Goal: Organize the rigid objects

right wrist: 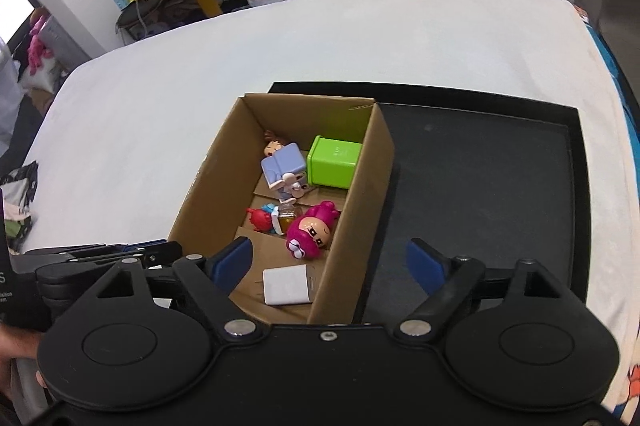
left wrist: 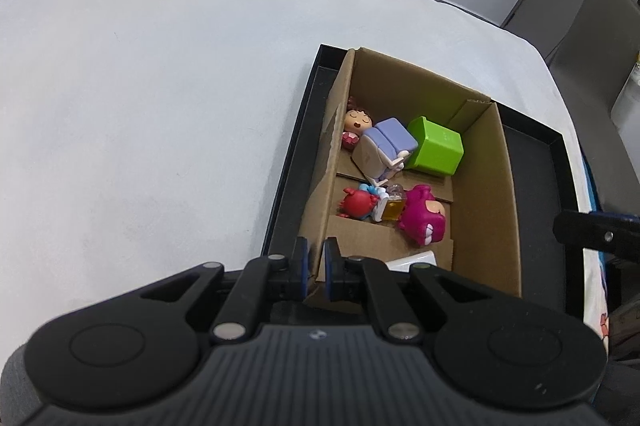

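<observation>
A cardboard box [right wrist: 352,226] stood in a black tray [right wrist: 480,186] on the white table [right wrist: 200,86], in the middle of both frames. Inside it lay a green cube [right wrist: 334,162], a sleeping doll [left wrist: 360,124], a lilac toy [right wrist: 282,164], a red crab toy [right wrist: 260,220], a small bottle [right wrist: 288,220], a pink figure [right wrist: 310,236] and a white block [right wrist: 286,284]. The left gripper [left wrist: 316,266], low in its frame, had its fingers pinching the near left wall of the box. The right gripper [right wrist: 330,264] hung above the near end of the box, its fingers spread wide and holding nothing.
</observation>
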`<state>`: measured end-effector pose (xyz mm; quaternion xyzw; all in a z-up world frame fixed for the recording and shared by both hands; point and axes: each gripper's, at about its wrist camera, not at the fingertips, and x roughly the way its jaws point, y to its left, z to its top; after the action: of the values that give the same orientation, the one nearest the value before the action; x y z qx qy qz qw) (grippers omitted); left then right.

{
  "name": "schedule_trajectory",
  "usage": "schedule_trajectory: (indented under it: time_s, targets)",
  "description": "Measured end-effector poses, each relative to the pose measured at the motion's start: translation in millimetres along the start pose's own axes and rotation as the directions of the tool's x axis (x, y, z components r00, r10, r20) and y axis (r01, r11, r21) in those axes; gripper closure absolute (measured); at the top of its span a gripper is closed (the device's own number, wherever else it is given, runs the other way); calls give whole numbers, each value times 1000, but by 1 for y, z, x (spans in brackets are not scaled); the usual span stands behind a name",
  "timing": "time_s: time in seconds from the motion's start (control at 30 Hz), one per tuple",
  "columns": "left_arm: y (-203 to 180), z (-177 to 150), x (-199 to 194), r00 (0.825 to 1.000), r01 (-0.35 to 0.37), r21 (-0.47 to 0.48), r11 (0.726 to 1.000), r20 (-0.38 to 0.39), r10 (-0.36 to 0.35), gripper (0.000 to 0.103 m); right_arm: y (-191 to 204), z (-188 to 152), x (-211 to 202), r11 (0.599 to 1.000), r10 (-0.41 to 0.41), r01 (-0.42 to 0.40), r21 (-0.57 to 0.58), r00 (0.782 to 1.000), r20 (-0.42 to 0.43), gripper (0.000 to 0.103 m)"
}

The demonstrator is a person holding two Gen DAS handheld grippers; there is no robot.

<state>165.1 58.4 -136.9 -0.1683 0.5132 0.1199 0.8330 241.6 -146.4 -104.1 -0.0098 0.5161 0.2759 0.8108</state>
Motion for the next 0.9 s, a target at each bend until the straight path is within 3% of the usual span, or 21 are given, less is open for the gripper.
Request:
schedule_trajectory:
  time_s: [0.2,0.43,0.53,0.9]
  targets:
    - [-4,4,-15,1000,0,20,1000,-17,0,87,-4,-4,-8,998,-55,55,36,998,20,1]
    - [-7,5,-40,1000,6,15,1000,-1,-6,43,-12,-11,-17,991,-98,96,92,995,21,0]
    - [-8,6,-51,1000,14,16,1000,7,-14,34,-16,-14,-23,987,-128,124,106,991,29,0]
    - [-18,7,-94,997,41,35,999,58,-43,17,-20,-28,-58,981,-133,121,151,989,72,0]
